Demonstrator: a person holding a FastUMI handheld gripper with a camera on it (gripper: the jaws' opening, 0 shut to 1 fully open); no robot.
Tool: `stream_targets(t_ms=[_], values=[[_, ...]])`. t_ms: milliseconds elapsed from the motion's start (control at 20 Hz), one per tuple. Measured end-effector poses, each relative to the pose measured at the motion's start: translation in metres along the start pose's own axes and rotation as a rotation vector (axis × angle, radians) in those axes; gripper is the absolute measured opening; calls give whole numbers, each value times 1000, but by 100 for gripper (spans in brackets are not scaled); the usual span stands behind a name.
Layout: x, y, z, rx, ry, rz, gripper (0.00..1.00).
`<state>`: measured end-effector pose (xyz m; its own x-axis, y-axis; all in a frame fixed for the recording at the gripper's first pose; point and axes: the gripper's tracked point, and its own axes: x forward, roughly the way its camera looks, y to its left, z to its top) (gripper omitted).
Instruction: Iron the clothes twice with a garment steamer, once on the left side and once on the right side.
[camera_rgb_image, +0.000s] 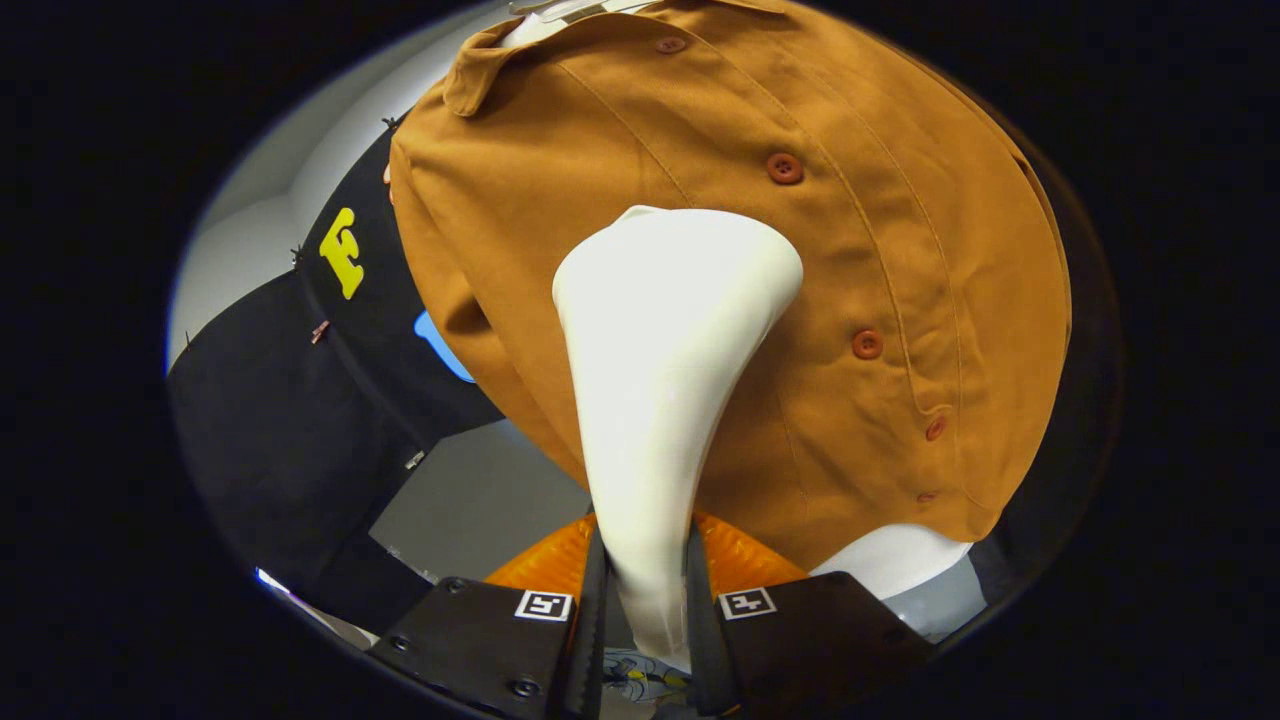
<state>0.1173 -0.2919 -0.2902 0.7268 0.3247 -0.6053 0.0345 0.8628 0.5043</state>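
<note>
A white garment steamer (662, 370) rises from between my fingers, its narrow handle pinched by both of them and its wide head flaring out above. My gripper (645, 610) is shut on that handle. The head rests against or just in front of a brown buttoned shirt (880, 250), on the panel to the left of the button row. The shirt hangs on a pale hanger (560, 10) over a white form (895, 560) that shows below the hem. Whether the head touches the cloth I cannot tell.
The booth's black cloth wall (290, 430) hangs to the left of the shirt, with a grey wall behind it. An orange ribbed part (545, 562) sits just behind my fingers at the steamer's base.
</note>
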Motion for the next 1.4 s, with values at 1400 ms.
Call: stream_targets(t_ms=[1400], values=[[-135,-67,128,-127,-327,-208,39]])
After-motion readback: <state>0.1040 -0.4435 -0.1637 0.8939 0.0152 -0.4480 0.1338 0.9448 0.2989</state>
